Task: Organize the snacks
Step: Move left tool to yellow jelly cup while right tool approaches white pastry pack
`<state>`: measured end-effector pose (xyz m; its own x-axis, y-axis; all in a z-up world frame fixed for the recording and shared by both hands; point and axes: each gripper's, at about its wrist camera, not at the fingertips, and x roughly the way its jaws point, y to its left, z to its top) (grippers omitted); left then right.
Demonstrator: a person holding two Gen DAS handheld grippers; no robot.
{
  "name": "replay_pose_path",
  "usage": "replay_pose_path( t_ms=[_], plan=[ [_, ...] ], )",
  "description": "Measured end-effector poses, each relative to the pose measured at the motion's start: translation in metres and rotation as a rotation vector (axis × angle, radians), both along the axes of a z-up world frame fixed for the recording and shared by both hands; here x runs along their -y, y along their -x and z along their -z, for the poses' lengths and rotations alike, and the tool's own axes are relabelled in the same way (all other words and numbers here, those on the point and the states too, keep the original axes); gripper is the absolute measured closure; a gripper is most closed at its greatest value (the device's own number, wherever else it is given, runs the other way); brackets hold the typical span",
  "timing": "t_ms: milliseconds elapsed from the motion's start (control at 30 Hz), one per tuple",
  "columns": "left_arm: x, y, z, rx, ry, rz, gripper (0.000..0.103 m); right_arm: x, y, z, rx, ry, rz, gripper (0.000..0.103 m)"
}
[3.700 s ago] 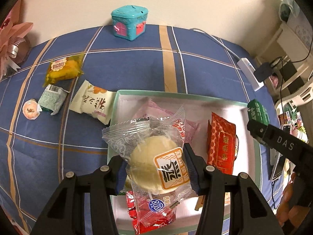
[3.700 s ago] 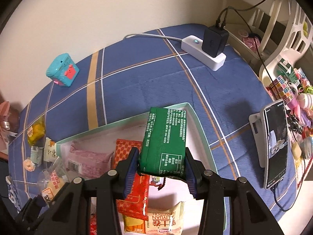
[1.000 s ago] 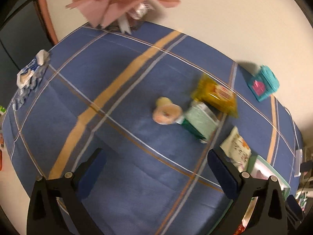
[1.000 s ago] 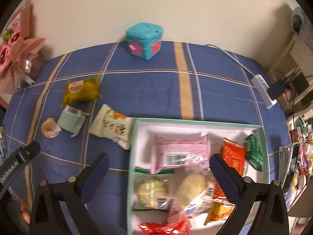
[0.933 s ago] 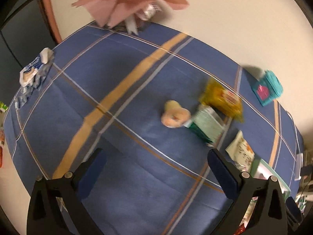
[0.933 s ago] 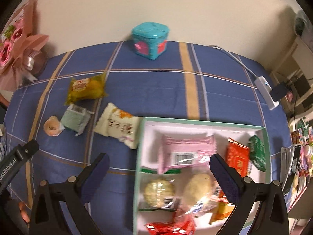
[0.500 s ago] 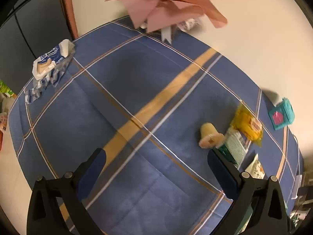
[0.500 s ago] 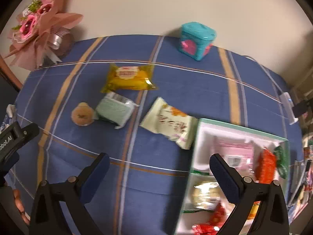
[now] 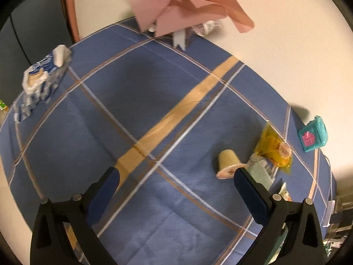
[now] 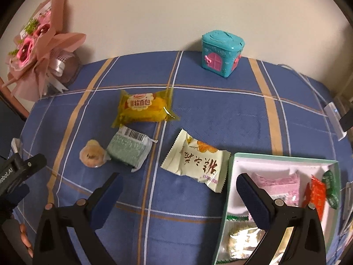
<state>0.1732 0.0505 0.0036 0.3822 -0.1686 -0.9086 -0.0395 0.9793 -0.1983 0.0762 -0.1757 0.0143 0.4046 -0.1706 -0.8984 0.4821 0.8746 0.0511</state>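
Observation:
Loose snacks lie on the blue plaid cloth: a yellow bread pack (image 10: 144,108), a pale green packet (image 10: 129,149), a small jelly cup (image 10: 92,156) and a cream packet (image 10: 197,162). The green-rimmed box (image 10: 229,190) at the right holds several packed snacks. My right gripper (image 10: 177,190) hangs open and empty just in front of the cream packet. In the left wrist view the left gripper (image 9: 174,186) is open and empty over bare cloth, with the jelly cup (image 9: 227,162), green packet (image 9: 260,172) and yellow pack (image 9: 274,149) off to its right.
A pink paper bouquet (image 10: 37,44) stands at the back left against the wall. A teal house-shaped box (image 10: 221,53) sits at the back. A tissue pack (image 9: 42,81) lies near the left table edge. A white power strip (image 10: 336,119) sits at far right.
Both grippers let go of their snacks into the box and opened. Since then the left gripper has swung far left, away from the box, and the right has shifted left toward the loose snacks.

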Motion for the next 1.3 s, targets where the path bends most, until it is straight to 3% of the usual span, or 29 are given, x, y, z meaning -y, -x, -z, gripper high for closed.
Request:
replay_pose_path(
  t_ms=[367, 633, 700, 767, 967, 1100, 1300],
  plan=[
    [0.050, -0.014, 0.028, -0.017, 0.062, 0.152, 0.000, 0.018, -0.017, 0.023, 0.042, -0.036, 0.032, 0.001],
    [0.067, -0.022, 0.051, -0.032, 0.084, 0.181, 0.002, 0.024, -0.030, 0.041, 0.036, -0.063, 0.023, 0.017],
    [0.068, -0.024, 0.055, -0.033, 0.089, 0.179, 0.017, 0.025, -0.031, 0.046, 0.029, -0.056, 0.023, 0.018],
    [0.067, -0.027, 0.059, -0.043, 0.091, 0.173, 0.024, 0.025, -0.034, 0.048, 0.012, -0.015, 0.024, 0.018],
    [0.069, -0.029, 0.069, -0.058, 0.096, 0.181, 0.032, 0.022, -0.039, 0.056, -0.026, 0.058, -0.004, 0.018],
    [0.067, -0.030, 0.068, -0.058, 0.100, 0.174, 0.047, 0.016, -0.040, 0.059, -0.056, 0.103, -0.030, 0.018],
    [0.063, -0.030, 0.069, -0.064, 0.095, 0.166, 0.055, 0.009, -0.039, 0.063, -0.087, 0.163, -0.056, 0.029]
  ],
)
